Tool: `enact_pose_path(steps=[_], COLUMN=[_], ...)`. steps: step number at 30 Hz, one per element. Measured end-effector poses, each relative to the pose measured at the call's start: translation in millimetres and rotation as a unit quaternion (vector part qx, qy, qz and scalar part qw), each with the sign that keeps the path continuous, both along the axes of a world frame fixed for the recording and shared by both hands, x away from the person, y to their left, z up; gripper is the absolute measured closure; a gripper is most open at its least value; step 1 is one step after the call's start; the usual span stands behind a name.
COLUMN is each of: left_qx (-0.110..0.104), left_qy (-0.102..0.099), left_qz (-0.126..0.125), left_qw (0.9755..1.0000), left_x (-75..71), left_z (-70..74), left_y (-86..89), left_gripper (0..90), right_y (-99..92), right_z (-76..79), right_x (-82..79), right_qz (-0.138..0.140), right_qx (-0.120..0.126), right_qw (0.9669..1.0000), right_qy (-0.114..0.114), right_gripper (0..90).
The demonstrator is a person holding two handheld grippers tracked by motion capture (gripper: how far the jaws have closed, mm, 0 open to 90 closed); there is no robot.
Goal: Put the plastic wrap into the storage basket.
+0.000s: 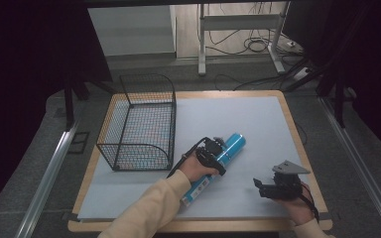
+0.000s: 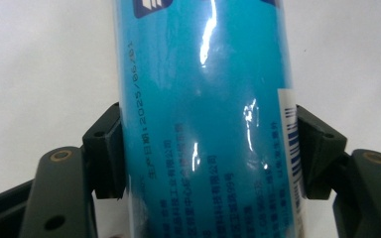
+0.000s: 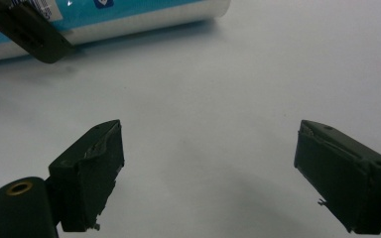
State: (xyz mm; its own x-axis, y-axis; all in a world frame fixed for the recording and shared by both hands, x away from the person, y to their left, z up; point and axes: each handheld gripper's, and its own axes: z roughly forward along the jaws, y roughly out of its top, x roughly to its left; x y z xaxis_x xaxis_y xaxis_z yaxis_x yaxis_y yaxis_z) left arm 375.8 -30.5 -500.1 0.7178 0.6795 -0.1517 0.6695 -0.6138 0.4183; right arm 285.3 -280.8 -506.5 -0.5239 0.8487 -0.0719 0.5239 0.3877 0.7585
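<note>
Nearest the lens, clamped on a blue tube (image 2: 206, 124) from both sides: left gripper (image 2: 208, 153), pads pressed flat against the glossy printed wrapper, barcode strip showing by one pad. Seen from above, same left gripper (image 1: 213, 151) held across the middle of the blue tube (image 1: 230, 146), which lies slantwise on the grey mat (image 1: 248, 114), one end toward the near edge under the cream sleeve (image 1: 149, 208), the other end pointing up and right toward the mat's centre. Resting on the mat as far as can be told; whether lifted at all, cannot tell. Right gripper (image 1: 259, 187) near the mat's lower right corner, well apart from the tube, gaping wide with nothing between its pads; along its own view, right gripper (image 3: 208, 168) spread over bare grey surface, the tube (image 3: 129, 20) lying farther off at the top edge. Black wire basket (image 1: 141, 124) standing upright at the mat's left side, apart from the tube and both tools. Wooden table (image 1: 297, 144) rim showing round the mat.
</note>
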Motion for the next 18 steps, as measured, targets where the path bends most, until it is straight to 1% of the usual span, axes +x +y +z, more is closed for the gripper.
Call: enact_pose_path(steps=[4,10,14,16,18], left_qx=[-0.017,-0.025,-0.027,-0.021,-0.027], left_qy=[-0.005,-0.007,-0.008,-0.018,-0.020], left_qz=[0.001,0.000,-0.001,-0.006,-0.002], left_qw=[0.9998,0.9997,0.9996,0.9996,0.9994], left_x=[1.2,1.6,1.0,-0.6,-0.9], left_z=[5.2,11.1,15.4,22.6,27.4], left_y=[5.6,12.6,16.3,20.5,24.1], left_gripper=[30.6,30.8,30.9,31.1,31.1], right_y=[-0.1,-0.9,-1.2,-1.5,-1.6], right_z=[0.1,0.9,0.5,0.5,0.6], right_x=[0.0,-0.3,0.1,0.1,0.2], right_qz=[0.000,-0.002,-0.001,-0.002,-0.004], right_qx=[0.001,0.005,0.006,0.004,0.004], right_qw=[1.0000,1.0000,1.0000,1.0000,1.0000], right_qy=[0.000,-0.002,-0.002,-0.002,-0.003], right_gripper=[12.0,12.0,12.0,12.0,11.9])
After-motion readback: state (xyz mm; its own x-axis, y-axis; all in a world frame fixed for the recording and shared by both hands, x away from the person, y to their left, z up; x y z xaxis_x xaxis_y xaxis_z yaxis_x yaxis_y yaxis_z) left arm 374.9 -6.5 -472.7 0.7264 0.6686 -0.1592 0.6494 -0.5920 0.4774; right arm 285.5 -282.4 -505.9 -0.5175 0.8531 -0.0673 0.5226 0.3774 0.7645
